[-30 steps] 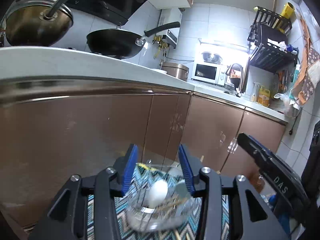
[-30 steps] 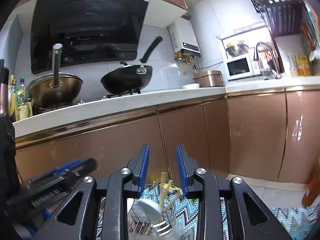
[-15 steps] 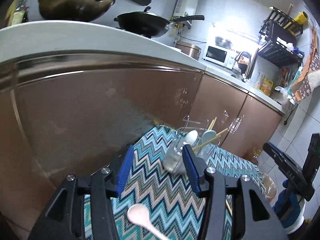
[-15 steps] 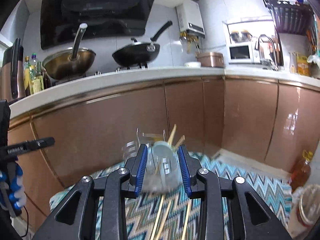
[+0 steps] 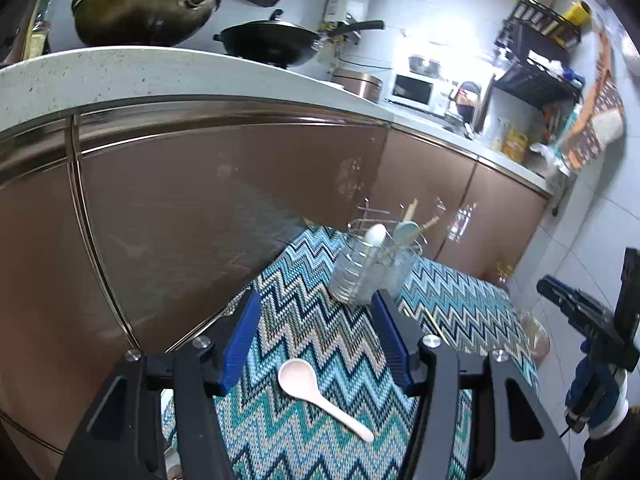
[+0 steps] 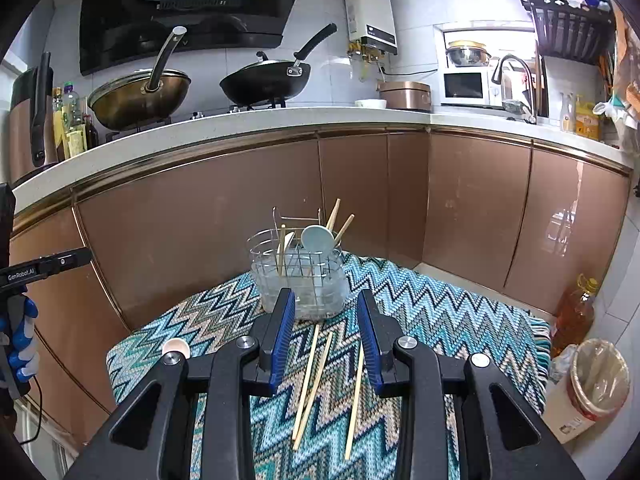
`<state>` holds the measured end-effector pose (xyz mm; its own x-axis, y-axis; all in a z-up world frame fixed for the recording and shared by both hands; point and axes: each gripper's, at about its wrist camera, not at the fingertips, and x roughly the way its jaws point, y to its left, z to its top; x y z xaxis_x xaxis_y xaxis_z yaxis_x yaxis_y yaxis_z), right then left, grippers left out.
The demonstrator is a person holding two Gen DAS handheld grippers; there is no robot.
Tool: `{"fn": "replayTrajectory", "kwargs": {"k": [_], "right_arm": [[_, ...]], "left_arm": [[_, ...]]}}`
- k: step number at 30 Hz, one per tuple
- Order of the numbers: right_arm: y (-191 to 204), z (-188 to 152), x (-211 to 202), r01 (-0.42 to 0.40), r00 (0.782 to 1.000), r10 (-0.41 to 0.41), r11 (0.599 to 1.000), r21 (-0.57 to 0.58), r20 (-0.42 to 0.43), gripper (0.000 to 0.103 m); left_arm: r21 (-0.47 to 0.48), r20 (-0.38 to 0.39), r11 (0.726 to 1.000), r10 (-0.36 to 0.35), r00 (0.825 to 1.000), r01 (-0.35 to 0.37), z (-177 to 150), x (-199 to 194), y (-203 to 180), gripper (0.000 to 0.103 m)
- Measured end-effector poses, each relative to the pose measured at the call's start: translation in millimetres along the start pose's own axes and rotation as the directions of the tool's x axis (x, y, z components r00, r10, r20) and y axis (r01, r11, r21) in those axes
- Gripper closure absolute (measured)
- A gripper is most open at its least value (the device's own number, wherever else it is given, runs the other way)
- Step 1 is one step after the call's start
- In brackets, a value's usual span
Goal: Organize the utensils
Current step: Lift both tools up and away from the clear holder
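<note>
Utensil holder (image 6: 298,276): standing on zigzag mat (image 5: 460,304). Left tongs (image 5: 316,340), empty, widening over loose spoon (image 5: 316,388) near holder; advise gripping its handle. Right tongs (image 6: 326,336): narrow, empty, hovering above chopsticks (image 6: 316,376).

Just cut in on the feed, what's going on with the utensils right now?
A person holds a pair of tongs in each hand over a zigzag cloth. The utensil holder at its far end already has spoons and chopsticks standing in it. A white spoon lies on the cloth between the open left tongs, whose jaws have just been opening. Three loose chopsticks lie under the right tongs, also open and empty.
</note>
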<state>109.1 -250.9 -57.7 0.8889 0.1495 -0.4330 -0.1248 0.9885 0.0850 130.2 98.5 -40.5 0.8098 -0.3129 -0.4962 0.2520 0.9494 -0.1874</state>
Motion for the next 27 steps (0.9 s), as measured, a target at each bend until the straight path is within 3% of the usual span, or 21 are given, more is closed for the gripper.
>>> {"fn": "replayTrajectory", "kwargs": {"k": [10,27], "right_arm": [[5.5,0.6,-27.0,0.014,1.000,-0.014,1.000,-0.012,0.000,0.070],[-17.6,-11.6,-57.7,0.029,0.999,-0.029,0.999,0.012,-0.018,0.069]], "left_arm": [[0.067,-0.023,0.997,-0.029,0.999,0.030,-7.8,-18.0,-17.4,0.047],[0.081,-0.042,0.995,-0.059,0.997,0.062,-17.9,-32.2,-37.5,0.047]]}}
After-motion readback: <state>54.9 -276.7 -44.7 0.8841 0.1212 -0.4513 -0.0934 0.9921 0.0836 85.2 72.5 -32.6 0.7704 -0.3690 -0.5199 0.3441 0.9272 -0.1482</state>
